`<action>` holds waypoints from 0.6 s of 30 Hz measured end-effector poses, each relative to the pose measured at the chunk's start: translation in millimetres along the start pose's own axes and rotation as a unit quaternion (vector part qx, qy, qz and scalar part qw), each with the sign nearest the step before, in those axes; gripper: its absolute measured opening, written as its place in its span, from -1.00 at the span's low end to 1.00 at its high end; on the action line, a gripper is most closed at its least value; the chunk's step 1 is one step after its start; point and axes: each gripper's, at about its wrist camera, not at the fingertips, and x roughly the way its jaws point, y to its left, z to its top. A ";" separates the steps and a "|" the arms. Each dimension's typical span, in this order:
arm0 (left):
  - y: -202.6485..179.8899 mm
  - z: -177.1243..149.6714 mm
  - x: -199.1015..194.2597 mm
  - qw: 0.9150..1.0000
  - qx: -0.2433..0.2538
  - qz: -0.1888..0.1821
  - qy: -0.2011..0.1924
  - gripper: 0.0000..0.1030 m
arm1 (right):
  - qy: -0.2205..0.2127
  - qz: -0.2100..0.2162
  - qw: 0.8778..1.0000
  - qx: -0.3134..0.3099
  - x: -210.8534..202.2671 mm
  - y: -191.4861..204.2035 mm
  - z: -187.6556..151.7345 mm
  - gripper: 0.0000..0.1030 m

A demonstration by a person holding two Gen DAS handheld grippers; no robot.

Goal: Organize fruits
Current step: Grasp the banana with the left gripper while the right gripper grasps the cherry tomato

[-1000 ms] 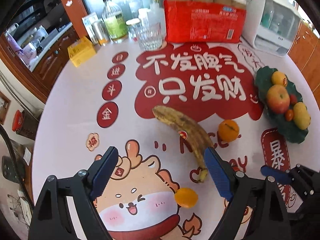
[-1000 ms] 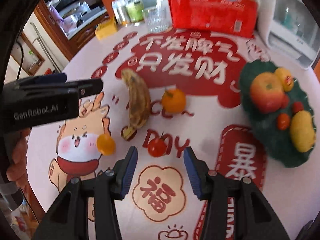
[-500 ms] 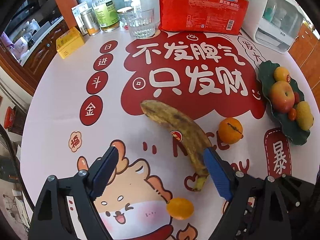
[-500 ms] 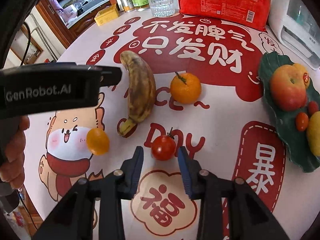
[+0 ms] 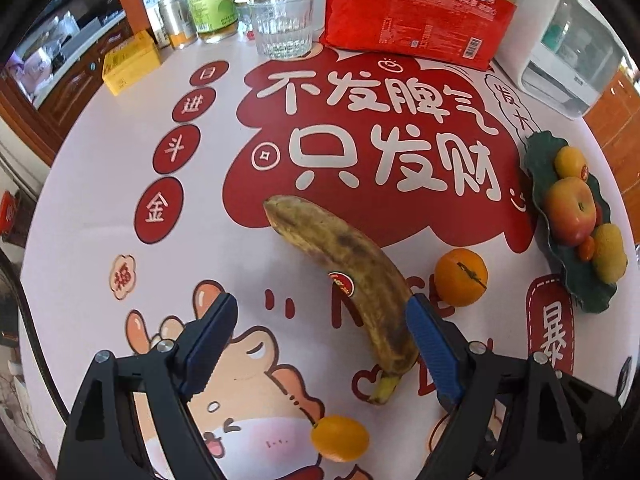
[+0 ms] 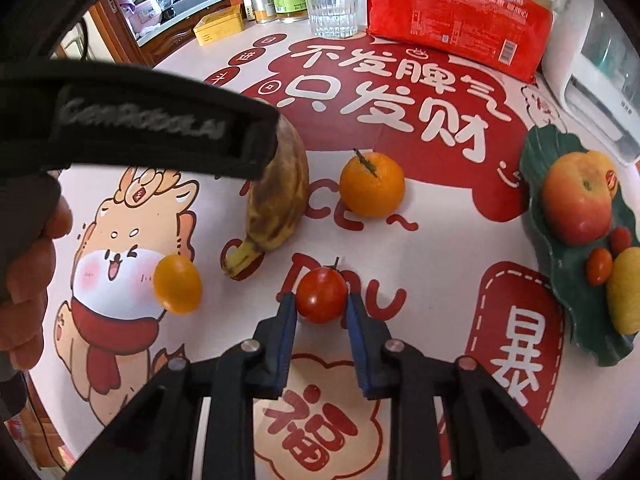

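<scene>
Cherry tomato (image 6: pixel 322 295) on the tablecloth (image 5: pixel 100 208) is now sitting clamped between our right gripper (image 6: pixel 321 307) pads, which were just closing, so we are judging it ready for lifting. We are holding the left gripper (image 5: pixel 320 340) open over one banana (image 5: pixel 344 268); we are counting one mandarin (image 6: pixel 372 184), one kumquat (image 6: pixel 178 283), and one fruit-filled green plate (image 6: pixel 576 280).

On the table (image 6: pixel 432 248), the banana (image 6: pixel 280 196) lies left of the orange (image 6: pixel 372 184). The tomato (image 6: pixel 322 294) sits before them. The plate (image 6: pixel 576 292) with 1 apple (image 6: pixel 578 202) stands far right.
</scene>
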 end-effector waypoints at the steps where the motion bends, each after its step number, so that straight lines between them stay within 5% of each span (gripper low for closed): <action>1: 0.2 0.8 2.7 1.000 -0.007 -0.004 0.004 0.65 | -0.003 -0.004 1.000 -0.001 -1.5 -0.6 -0.3 -0.51; 10: -7.6 7.6 22.8 0.996 -0.073 -0.034 0.029 0.50 | -0.007 -0.011 1.000 0.021 -7.0 -11.5 0.0 -0.51; 18: -16.9 4.7 35.6 0.994 -0.093 -0.050 0.037 -0.17 | -0.008 -0.012 0.999 0.040 -7.7 -19.5 -0.8 -0.51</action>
